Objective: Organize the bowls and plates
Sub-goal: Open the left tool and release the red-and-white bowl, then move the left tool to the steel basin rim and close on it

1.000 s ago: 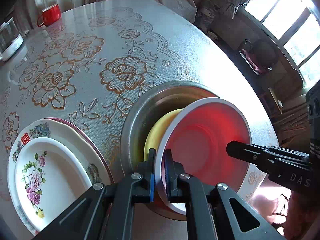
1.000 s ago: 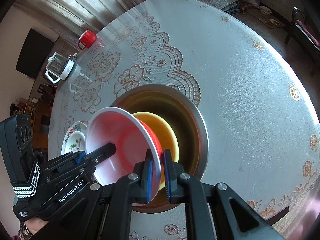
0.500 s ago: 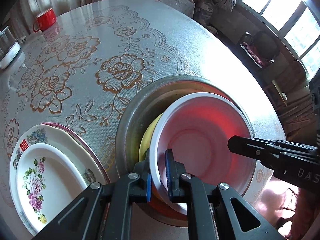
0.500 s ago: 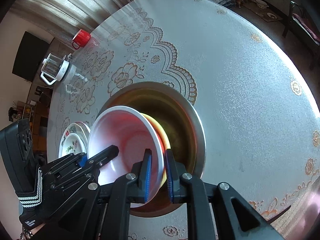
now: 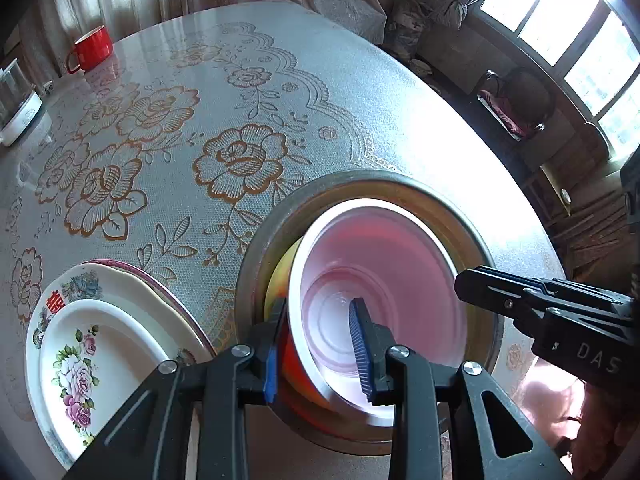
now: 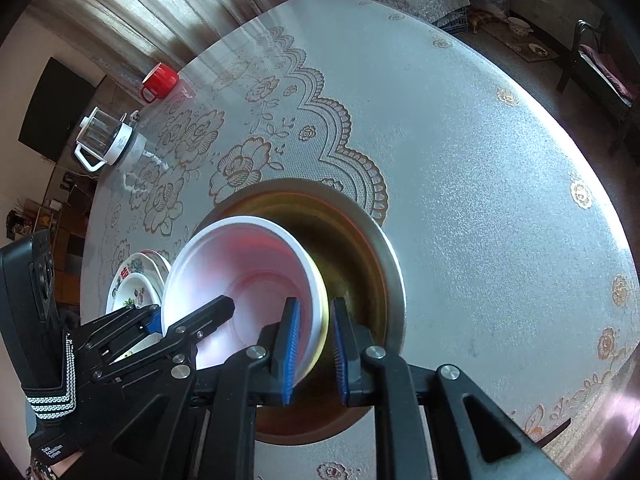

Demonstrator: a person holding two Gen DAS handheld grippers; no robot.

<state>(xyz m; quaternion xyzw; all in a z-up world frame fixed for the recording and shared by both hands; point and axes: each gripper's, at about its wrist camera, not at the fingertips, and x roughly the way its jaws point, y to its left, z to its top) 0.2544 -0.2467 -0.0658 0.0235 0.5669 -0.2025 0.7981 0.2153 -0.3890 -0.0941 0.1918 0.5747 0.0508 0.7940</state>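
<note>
In the basin [image 5: 476, 236], left tool [image 5: 320, 348] opening astride bowl [image 5: 380, 280]; right tool [image 6: 314, 350] loosely astride it.

Brushed metal basin [image 5: 472, 216], glossy plastic bowl [image 5: 384, 280], prob. ceramic plates [image 5: 100, 320], embossed tablecloth [image 5: 280, 92]

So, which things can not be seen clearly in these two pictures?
- Yellow bowl: mostly hidden under the red bowl in both views.
- Metal basin bottom: covered by the bowls.
- Lower plate: pattern hidden by the flowered plate on it.
- Glass kettle: cut by left view's edge.
</note>
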